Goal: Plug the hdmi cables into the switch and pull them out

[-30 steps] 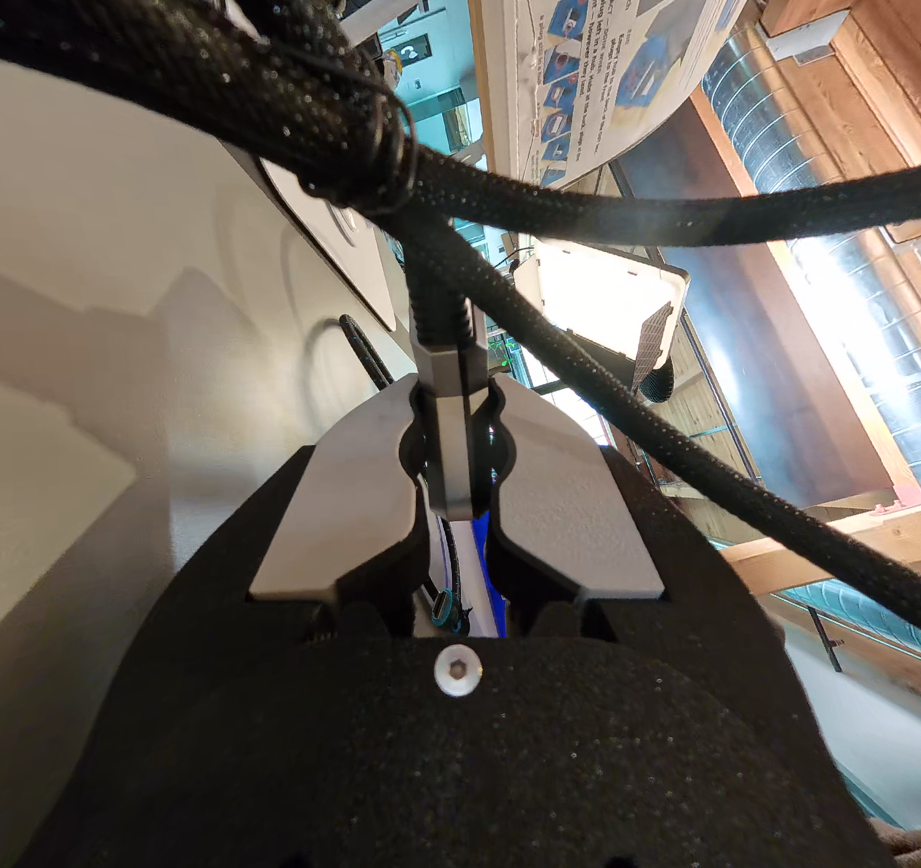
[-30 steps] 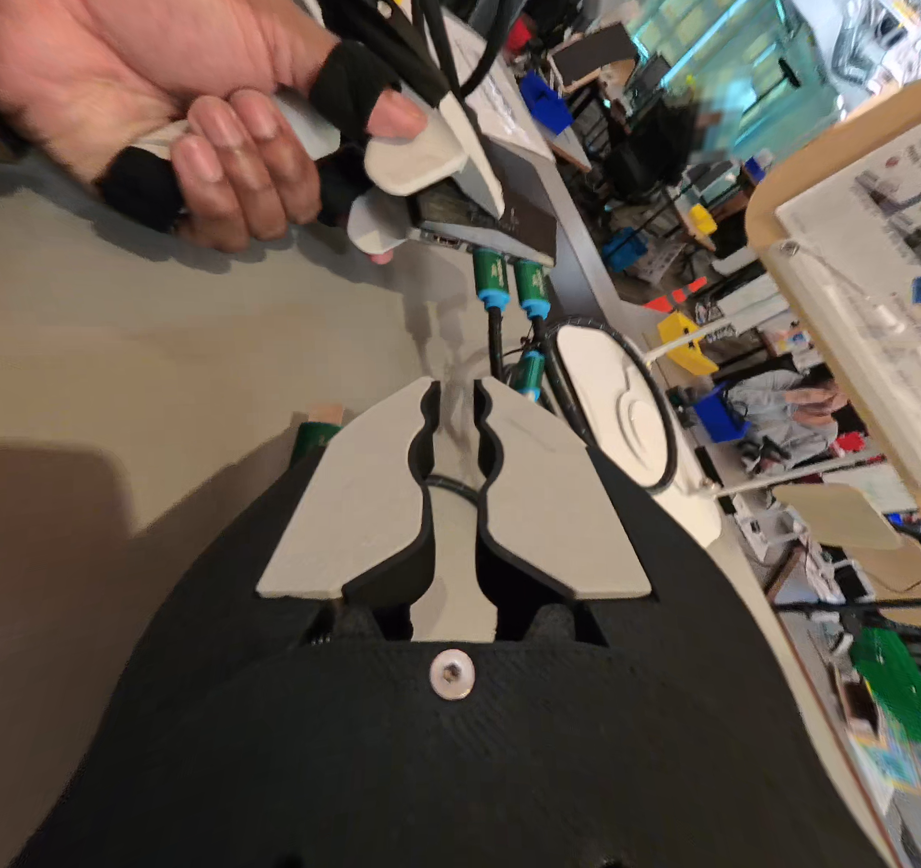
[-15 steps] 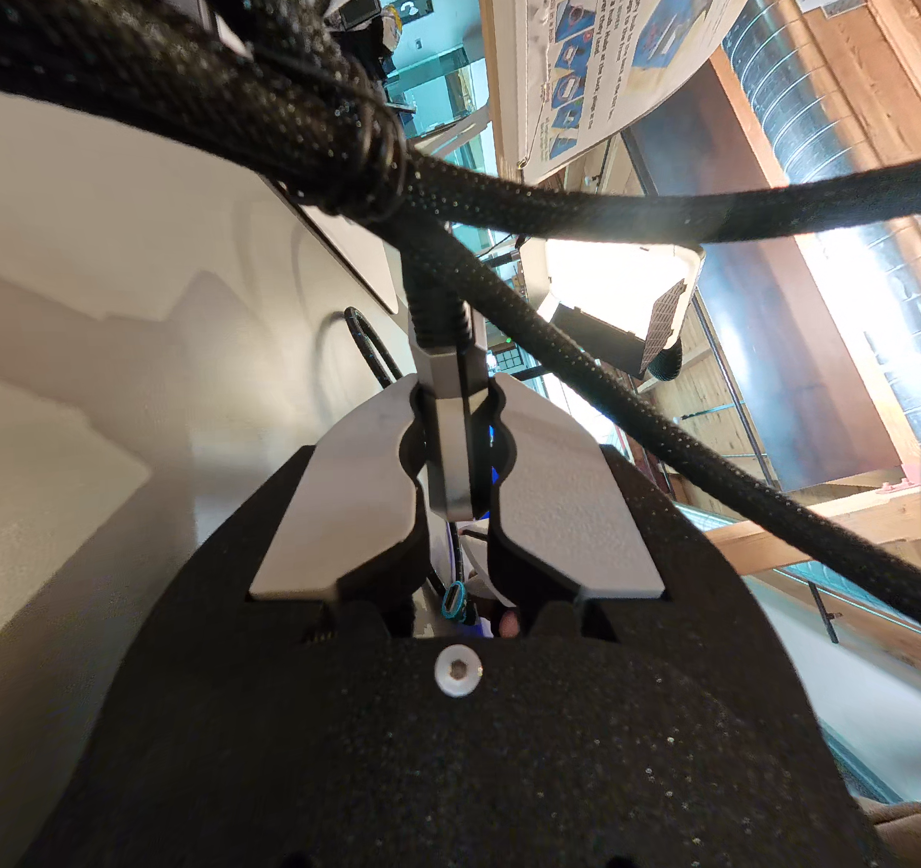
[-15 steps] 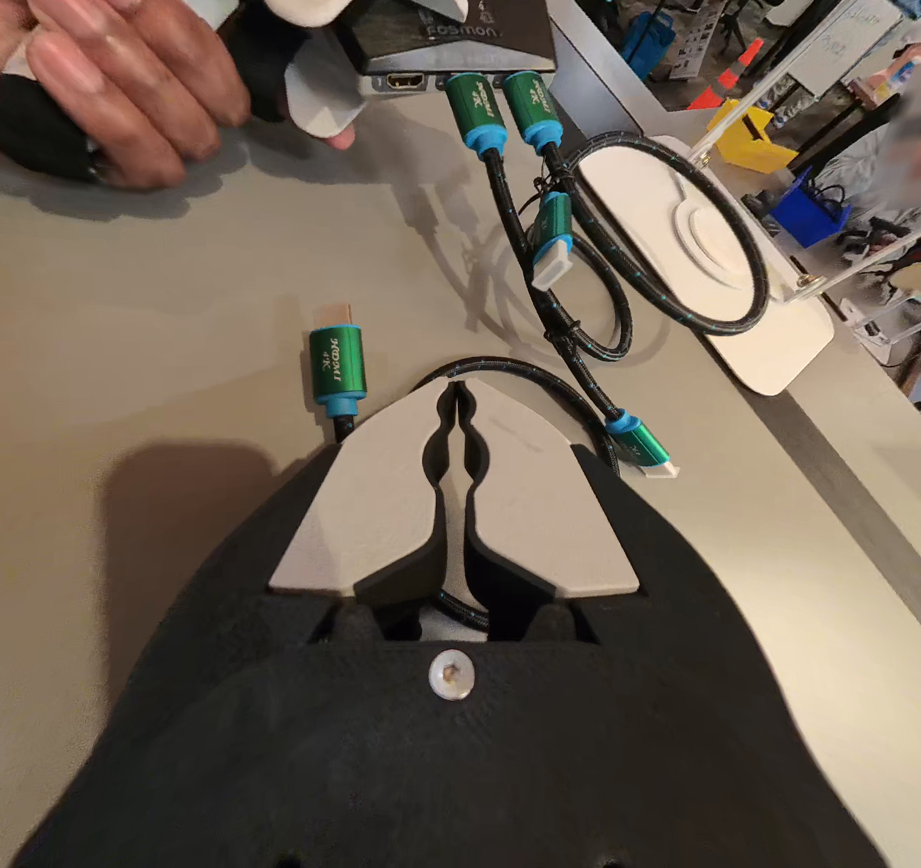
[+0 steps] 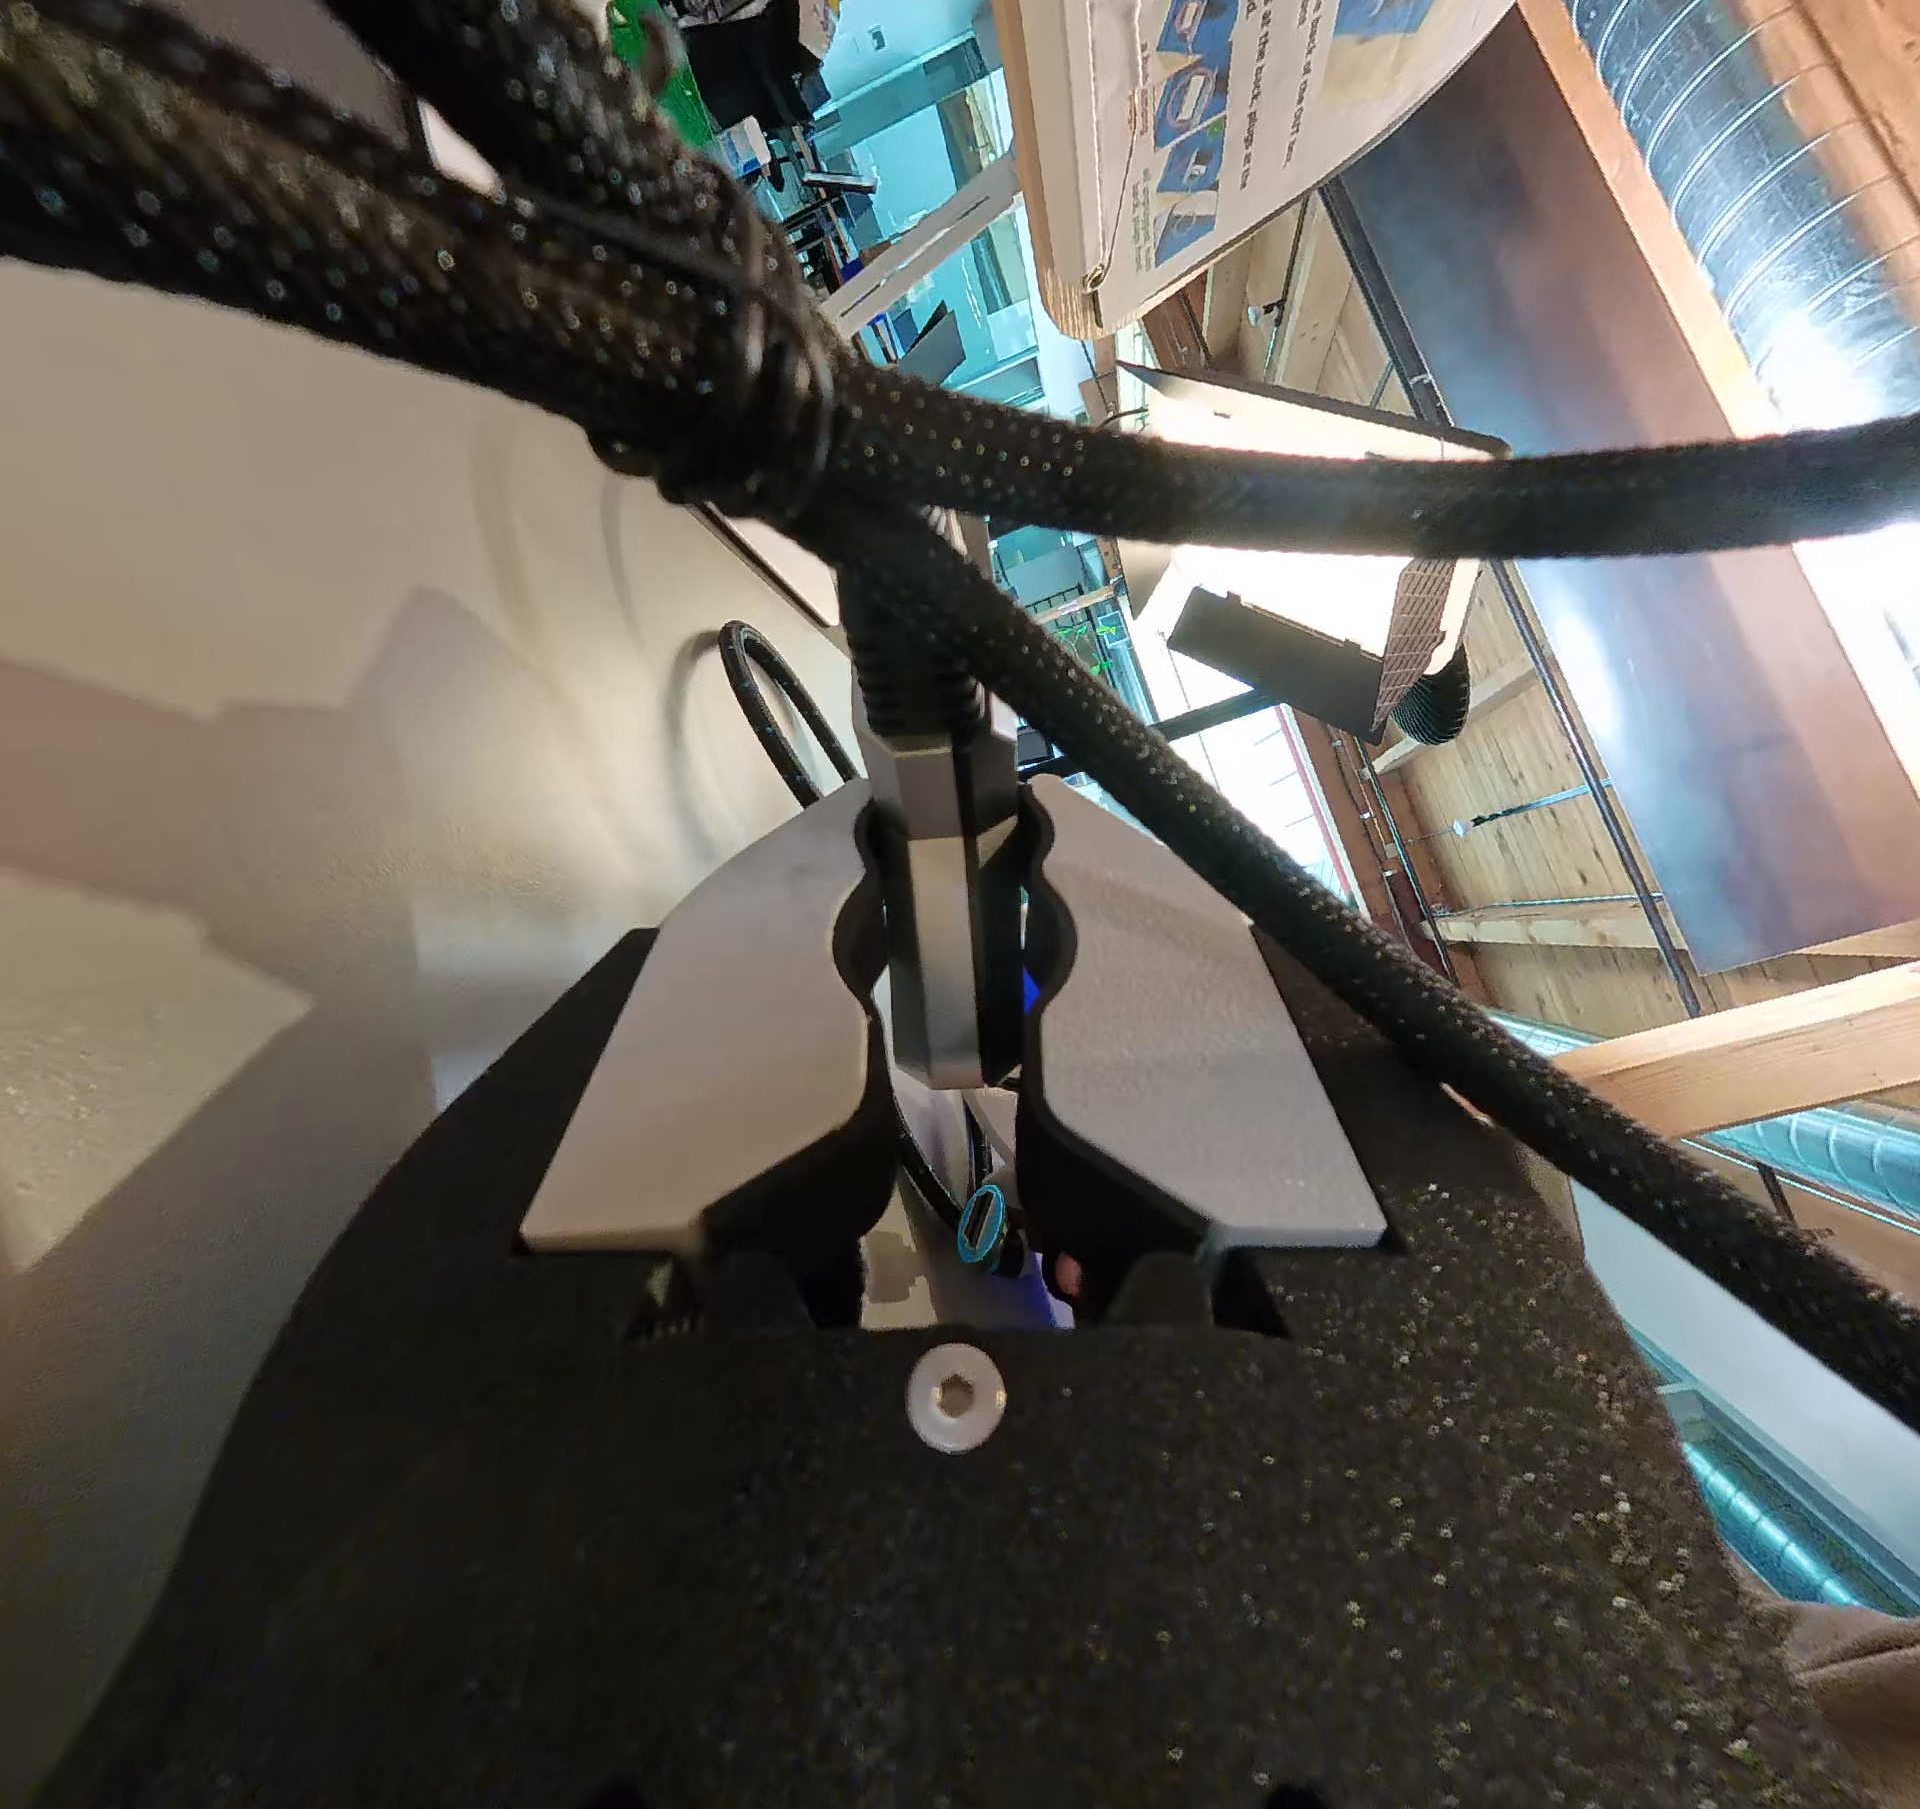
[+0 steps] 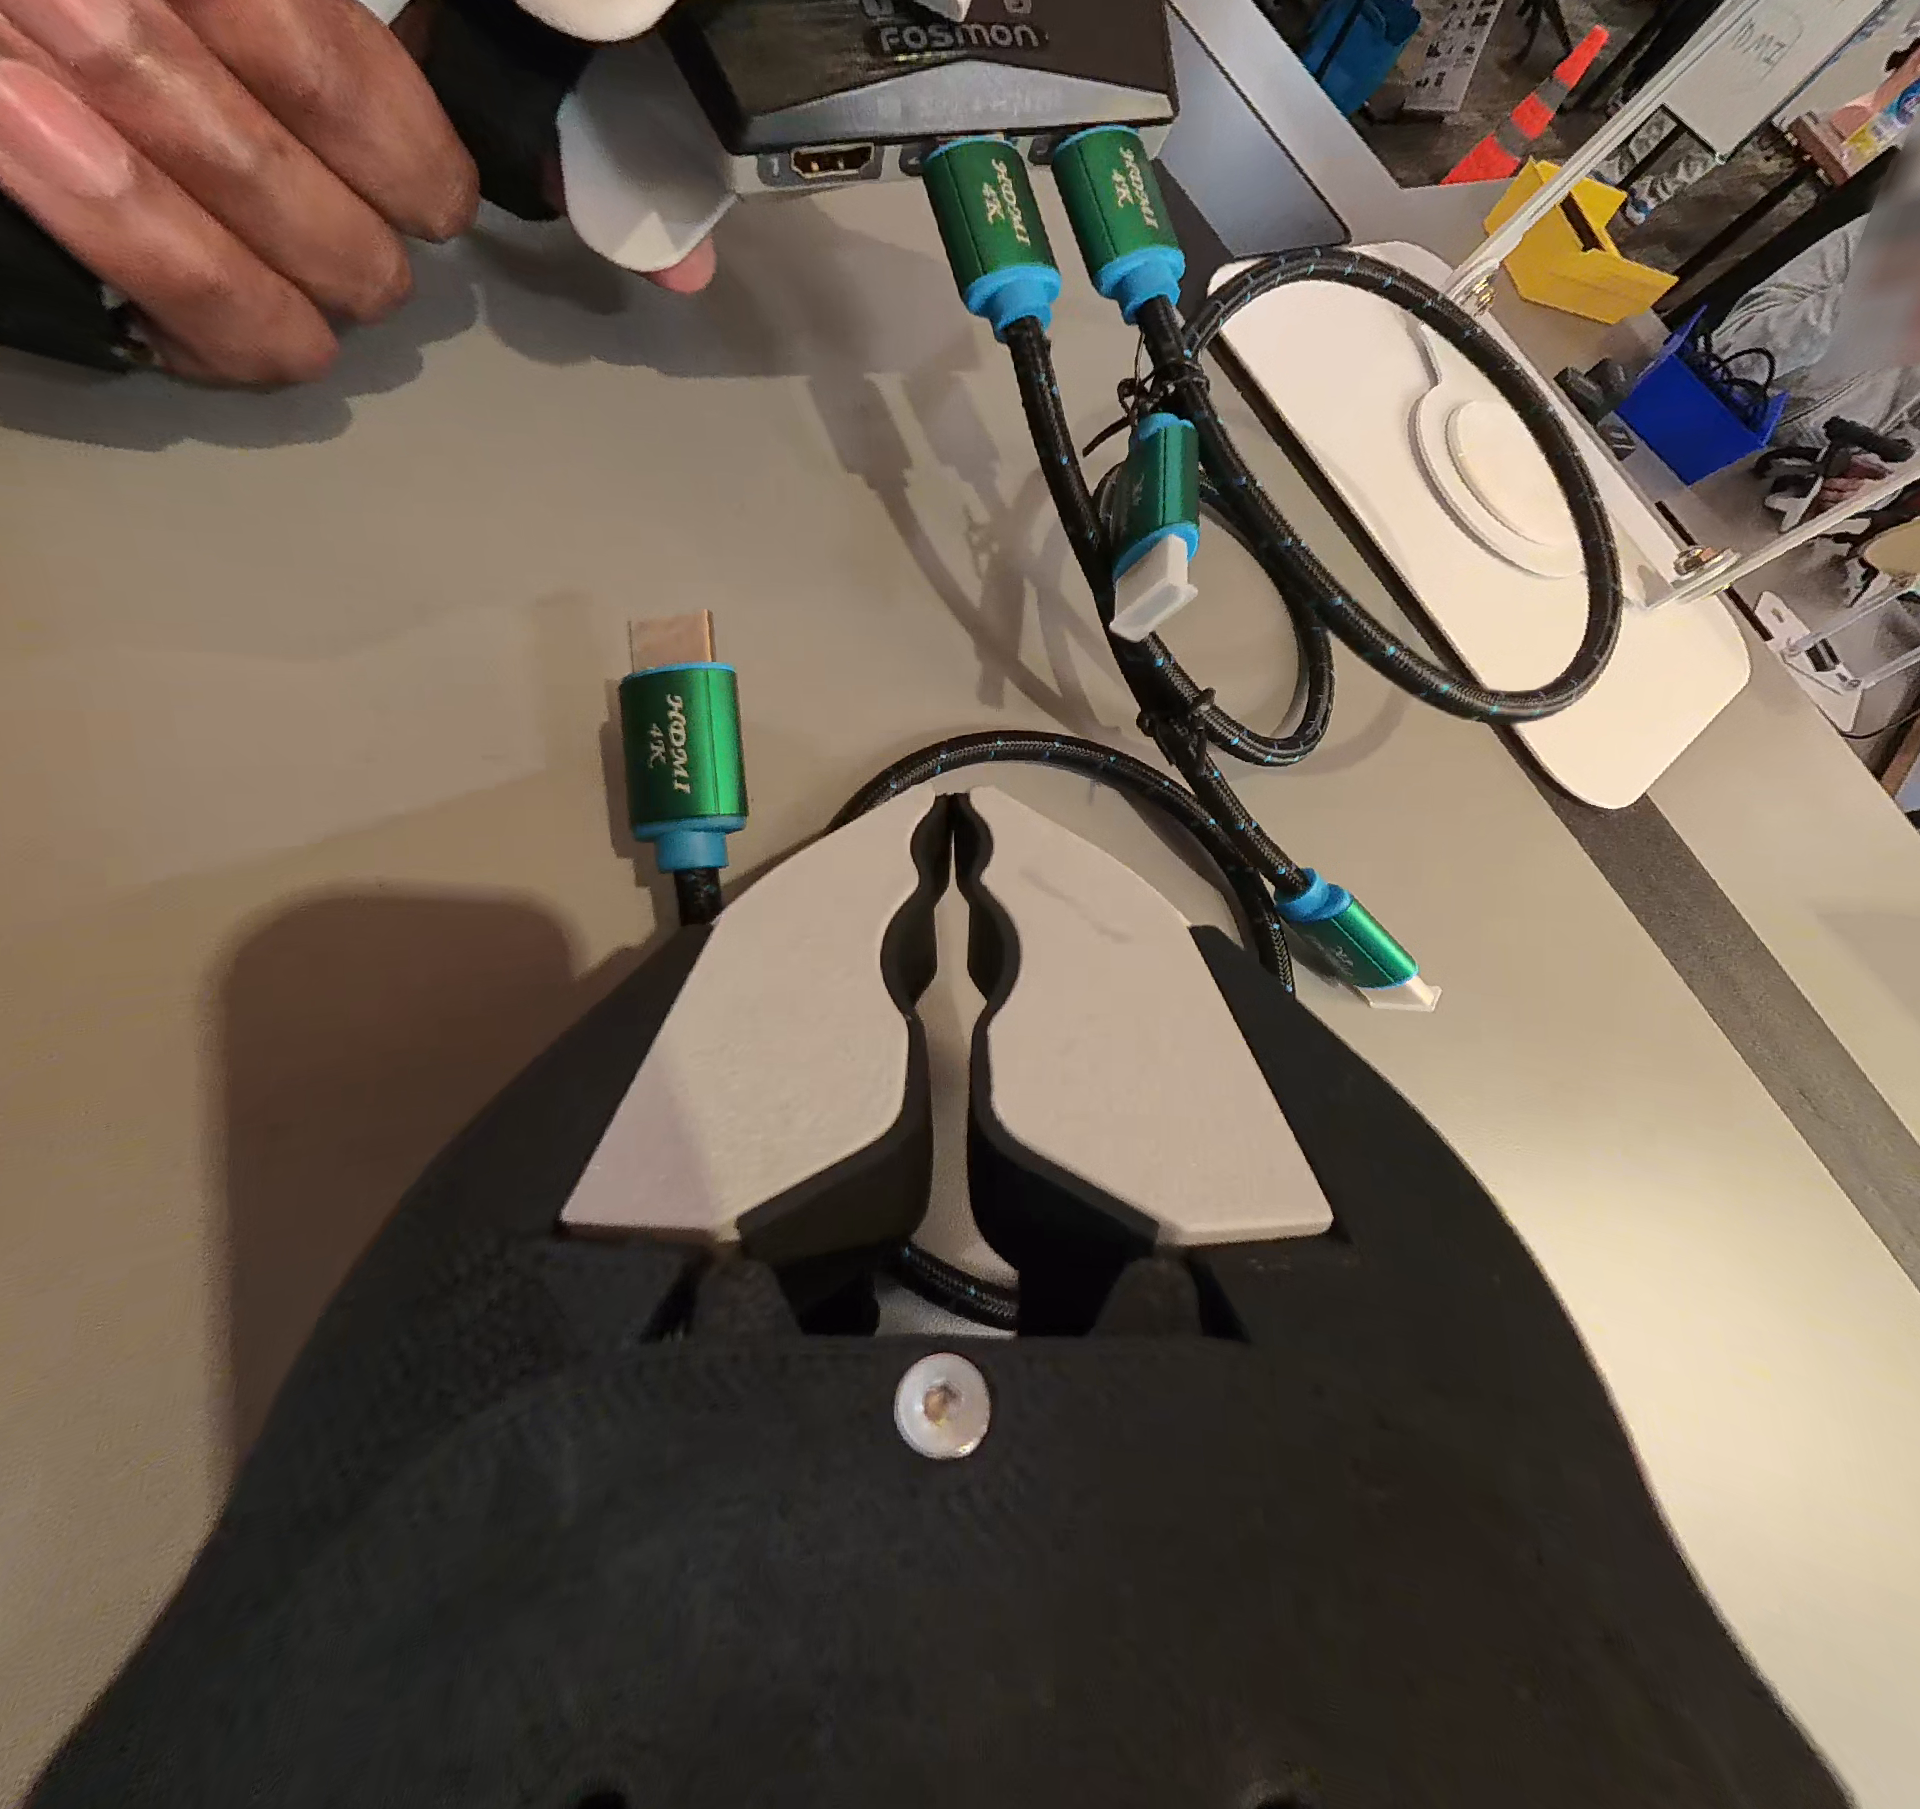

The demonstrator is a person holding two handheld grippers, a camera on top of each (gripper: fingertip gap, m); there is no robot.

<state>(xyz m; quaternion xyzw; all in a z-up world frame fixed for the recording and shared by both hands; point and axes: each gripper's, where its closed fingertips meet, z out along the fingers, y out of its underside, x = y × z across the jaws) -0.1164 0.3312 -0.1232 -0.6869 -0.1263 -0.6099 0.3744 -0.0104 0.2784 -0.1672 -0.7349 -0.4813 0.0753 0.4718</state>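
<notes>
Shut gripper [image 6: 951, 803] (empty) nr cable [image 6: 1049, 757]

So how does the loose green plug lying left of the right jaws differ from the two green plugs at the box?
The loose green plug lies flat on the table, its metal tip bare and pointing at the box. The two green plugs are seated in the box's ports, tips hidden, beside one empty port. All share green shells, blue collars and black braided cables.

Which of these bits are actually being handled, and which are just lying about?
Handled: grey box, clamped in left gripper; two green plugs in it.
Lying about: loose green plug beside shut right gripper; white base; yellow bin.
</notes>
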